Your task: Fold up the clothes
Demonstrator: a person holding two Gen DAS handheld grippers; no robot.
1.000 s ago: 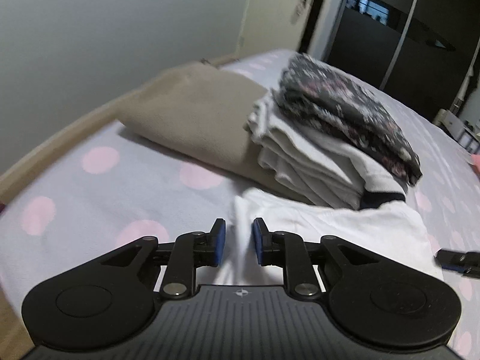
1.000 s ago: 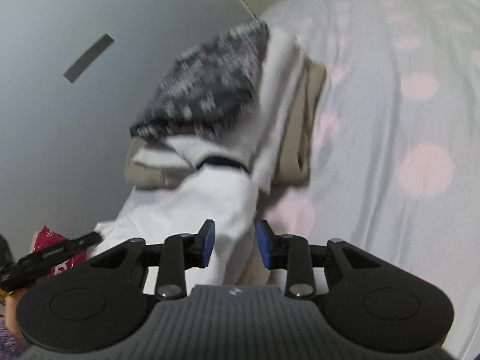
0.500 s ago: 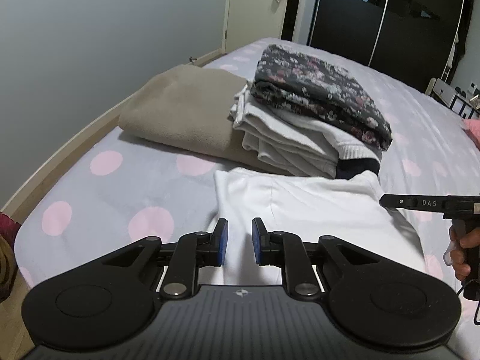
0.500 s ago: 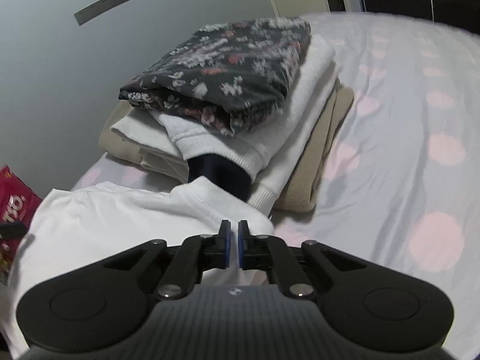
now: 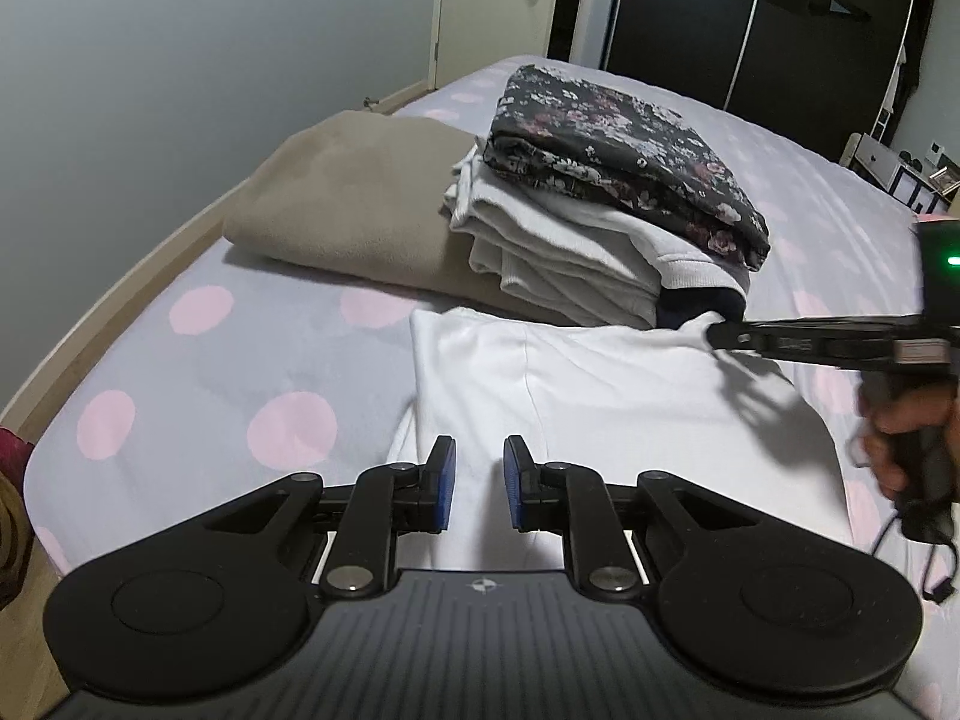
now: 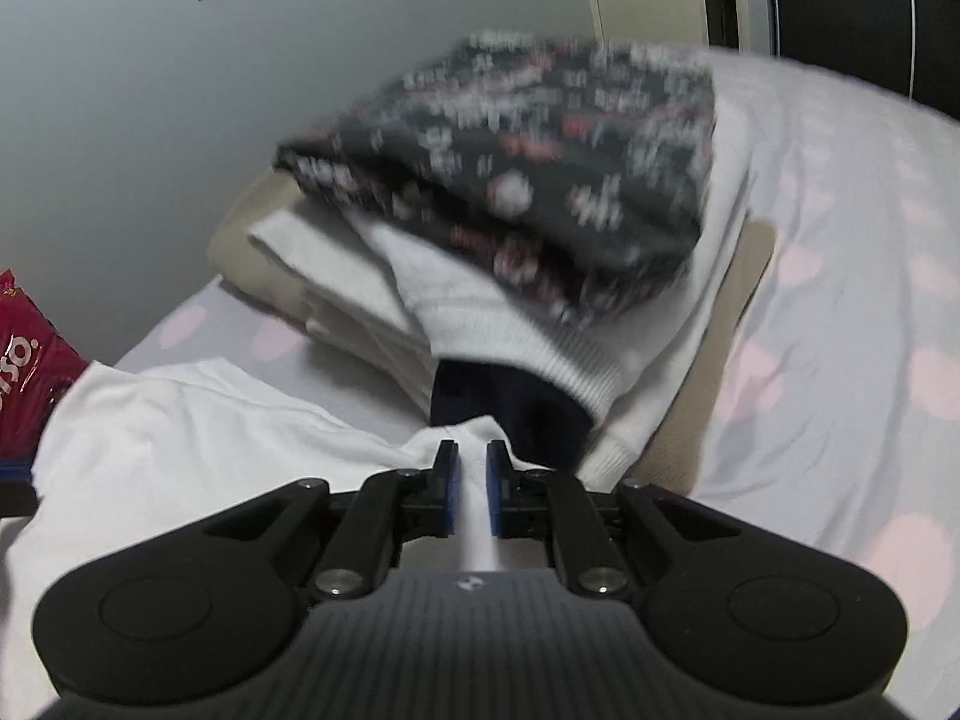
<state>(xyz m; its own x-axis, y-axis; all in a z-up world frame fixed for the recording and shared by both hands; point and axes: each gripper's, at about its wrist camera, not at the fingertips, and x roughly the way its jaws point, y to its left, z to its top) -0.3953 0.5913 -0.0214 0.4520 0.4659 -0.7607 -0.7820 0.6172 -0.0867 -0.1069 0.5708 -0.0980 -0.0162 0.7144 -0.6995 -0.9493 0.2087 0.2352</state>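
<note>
White garment (image 5: 612, 414), a soft smooth knit folded to a flat, almost rectangular panel, lies on the bed (image 5: 198, 372) in the middle of the left wrist view, its long axis running from the lower centre of the frame toward the upper right, just below the stack of folded clothes (image 5: 600, 204). The left gripper (image 5: 478, 483) sits at the lower centre, over the near edge of the garment; its blue pads stand a little apart with white cloth showing in the gap, and I cannot tell if they press on it. At the right of the frame the right gripper (image 5: 723, 337), held by a hand (image 5: 906, 438), reaches the far corner of the garment, so this one is nearer to the stack. In the right wrist view, which is blurred in the upper part, the right gripper (image 6: 470, 495) is at the lower centre, and a narrow ridge of the white garment (image 6: 198, 438) rises between its fingers; the jaws have just been closing and now pinch this corner. The garment spreads to the left of the frame. Directly above the fingers are a dark cuff (image 6: 510, 405), a ribbed white sweater (image 6: 540, 354) and a dark floral fabric (image 6: 522, 168) on top. I judge the next fold goes along the long axis.
</note>
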